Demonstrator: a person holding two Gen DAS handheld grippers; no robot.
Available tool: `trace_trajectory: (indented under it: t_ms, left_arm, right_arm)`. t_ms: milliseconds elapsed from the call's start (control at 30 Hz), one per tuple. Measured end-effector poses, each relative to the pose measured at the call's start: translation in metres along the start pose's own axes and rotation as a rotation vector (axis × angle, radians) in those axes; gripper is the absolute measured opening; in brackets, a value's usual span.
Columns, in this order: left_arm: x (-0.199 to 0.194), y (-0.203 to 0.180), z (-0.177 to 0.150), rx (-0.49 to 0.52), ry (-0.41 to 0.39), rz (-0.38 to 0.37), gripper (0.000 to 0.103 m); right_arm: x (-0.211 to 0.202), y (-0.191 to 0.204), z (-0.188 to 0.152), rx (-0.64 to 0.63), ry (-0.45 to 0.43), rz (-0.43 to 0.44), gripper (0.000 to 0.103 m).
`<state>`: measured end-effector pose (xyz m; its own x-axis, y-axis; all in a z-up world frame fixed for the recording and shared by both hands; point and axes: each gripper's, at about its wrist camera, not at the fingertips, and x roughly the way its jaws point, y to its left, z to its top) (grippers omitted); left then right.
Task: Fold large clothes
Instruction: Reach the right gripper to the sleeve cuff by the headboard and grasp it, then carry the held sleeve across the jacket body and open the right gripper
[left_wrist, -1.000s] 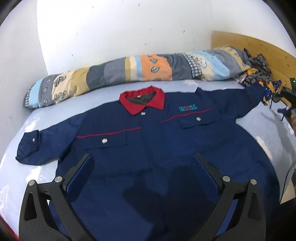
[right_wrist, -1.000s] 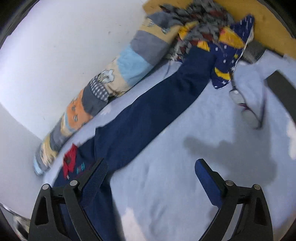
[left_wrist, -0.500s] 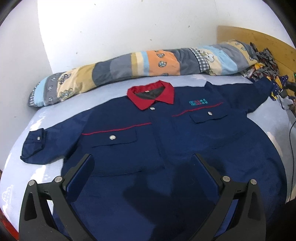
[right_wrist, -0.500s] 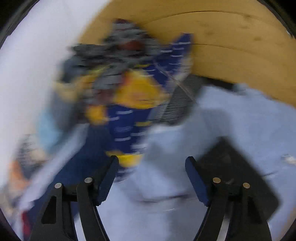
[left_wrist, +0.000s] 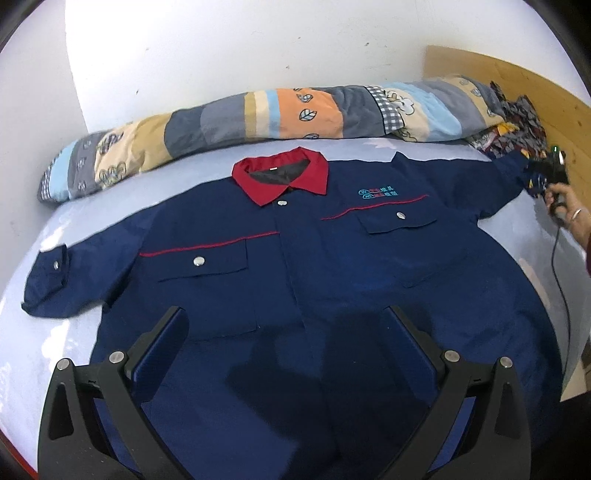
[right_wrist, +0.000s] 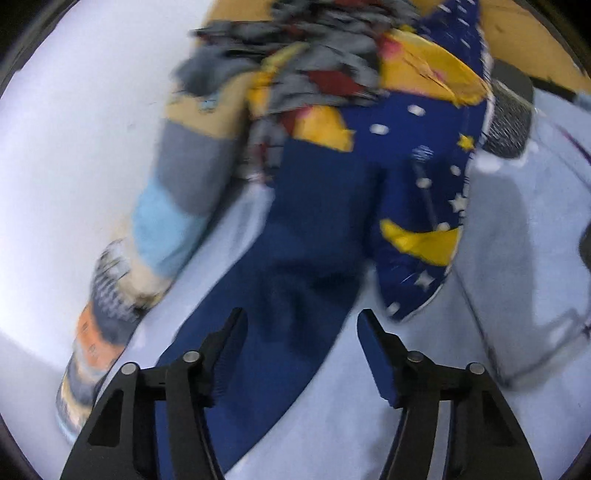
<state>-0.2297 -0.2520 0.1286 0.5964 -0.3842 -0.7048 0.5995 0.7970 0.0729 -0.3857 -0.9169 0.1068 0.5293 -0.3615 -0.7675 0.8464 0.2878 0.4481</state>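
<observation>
A navy work jacket (left_wrist: 314, 280) with a red collar (left_wrist: 284, 177) lies flat and face up on the pale blue bed (left_wrist: 44, 339), sleeves spread. My left gripper (left_wrist: 284, 328) is open and empty, hovering over the jacket's lower front. My right gripper (right_wrist: 301, 328) is open, with its fingers either side of the jacket's right sleeve (right_wrist: 295, 266) near the cuff, not closed on it. In the left wrist view the right gripper (left_wrist: 550, 173) and the hand holding it show at the far right, at the sleeve end. The right view is blurred.
A long patchwork quilt roll (left_wrist: 258, 122) lies along the white wall behind the jacket. A pile of patterned clothes (right_wrist: 417, 155) sits at the sleeve's end by the wooden headboard (left_wrist: 517, 85). A cable (left_wrist: 557, 273) trails along the bed's right side.
The right gripper has swung back from the clothes pile and come down over the sleeve end. The left gripper has drifted slightly, holding over the jacket's lower front.
</observation>
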Motion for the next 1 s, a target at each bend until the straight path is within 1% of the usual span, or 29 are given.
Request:
trace_trajectory:
  t_ms: [33, 100, 133, 200, 233, 267, 300, 333, 367, 467, 567, 633, 733, 833, 933, 967, 1000]
  left_arm:
    - [0.001, 0.001, 0.000, -0.007, 0.006, 0.000, 0.103]
    - [0.003, 0.004, -0.001, -0.020, 0.015, -0.003, 0.103]
    - [0.004, 0.005, -0.002, -0.025, 0.019, -0.004, 0.103]
    - [0.007, 0.006, -0.002, -0.033, 0.031, -0.002, 0.103]
    - [0.009, 0.006, -0.003, -0.038, 0.037, -0.003, 0.103]
    - [0.010, 0.006, -0.003, -0.040, 0.041, -0.003, 0.103]
    - [0.010, 0.006, -0.003, -0.042, 0.043, -0.003, 0.103]
    - [0.010, 0.005, -0.002, -0.042, 0.044, -0.004, 0.103]
    - [0.009, 0.006, -0.002, -0.042, 0.043, -0.005, 0.103]
    - [0.005, 0.006, -0.001, -0.048, 0.027, -0.007, 0.103]
    - [0.000, 0.007, -0.002, -0.053, 0.018, -0.008, 0.103]
    - [-0.003, 0.010, -0.002, -0.053, 0.013, -0.007, 0.103]
    - [-0.009, 0.014, -0.002, -0.068, 0.001, -0.010, 0.103]
    - [-0.017, 0.020, -0.002, -0.078, -0.014, 0.003, 0.103]
    - [-0.024, 0.031, -0.002, -0.102, -0.027, 0.007, 0.103]
    - [-0.026, 0.033, -0.003, -0.109, -0.029, 0.006, 0.103]
    - [-0.028, 0.036, -0.003, -0.116, -0.030, 0.005, 0.103]
  right_arm:
    - [0.007, -0.007, 0.005, 0.017, -0.006, -0.007, 0.060]
    - [0.020, -0.013, 0.014, 0.029, -0.009, -0.029, 0.050]
    - [0.024, -0.013, 0.018, 0.023, -0.018, -0.039, 0.049]
    - [0.029, -0.012, 0.023, 0.006, -0.030, -0.027, 0.046]
    - [0.034, -0.009, 0.027, -0.007, -0.021, -0.038, 0.044]
    - [0.037, -0.007, 0.030, -0.014, -0.015, -0.050, 0.036]
    - [0.041, -0.005, 0.032, -0.025, -0.017, -0.061, 0.020]
    - [0.044, -0.004, 0.034, -0.038, -0.014, -0.065, 0.012]
    - [0.044, -0.003, 0.033, -0.044, -0.016, -0.070, 0.010]
    - [0.026, 0.007, 0.024, -0.062, -0.076, -0.059, 0.008]
    - [0.003, 0.018, 0.023, -0.067, -0.107, -0.038, 0.008]
    - [-0.019, 0.033, 0.026, -0.088, -0.135, 0.001, 0.008]
    - [-0.054, 0.066, 0.034, -0.124, -0.174, 0.043, 0.008]
    - [-0.091, 0.107, 0.041, -0.157, -0.201, 0.088, 0.008]
    - [-0.127, 0.161, 0.040, -0.195, -0.218, 0.152, 0.008]
    - [-0.139, 0.171, 0.039, -0.208, -0.222, 0.167, 0.008]
    - [-0.153, 0.192, 0.034, -0.230, -0.225, 0.192, 0.008]
